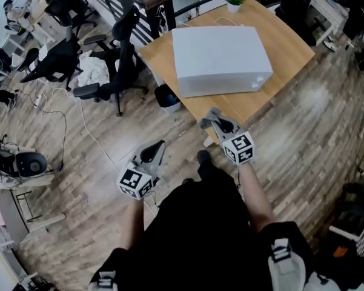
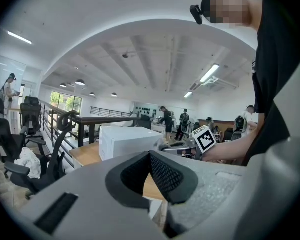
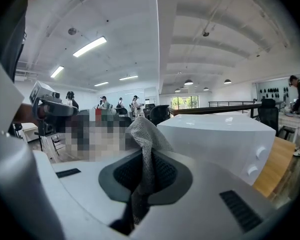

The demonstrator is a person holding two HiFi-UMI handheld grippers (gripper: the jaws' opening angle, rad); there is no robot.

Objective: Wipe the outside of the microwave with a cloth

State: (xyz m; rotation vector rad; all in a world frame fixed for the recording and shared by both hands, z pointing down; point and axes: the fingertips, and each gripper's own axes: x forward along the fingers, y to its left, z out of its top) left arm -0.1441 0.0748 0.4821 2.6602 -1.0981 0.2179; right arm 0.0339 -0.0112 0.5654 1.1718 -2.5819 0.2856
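The white microwave (image 1: 221, 58) sits on a wooden table (image 1: 291, 44), its knobbed side (image 3: 254, 159) showing in the right gripper view. My right gripper (image 1: 211, 119) hovers at the table's near edge, just short of the microwave, shut on a grey mesh cloth (image 3: 145, 134) that sticks up between its pads. The cloth (image 1: 212, 114) shows as a small grey tuft in the head view. My left gripper (image 1: 158, 145) hangs lower left over the floor, away from the table, shut with nothing in it. In the left gripper view (image 2: 150, 159) the microwave (image 2: 127, 140) lies ahead.
Black office chairs (image 1: 118, 59) stand left of the table, one draped with white fabric (image 1: 95, 70). A dark bin (image 1: 168, 97) sits by the table's corner, a potted plant (image 1: 234, 2) at its far edge. A cable (image 1: 88, 129) trails on the wooden floor. Railing runs behind.
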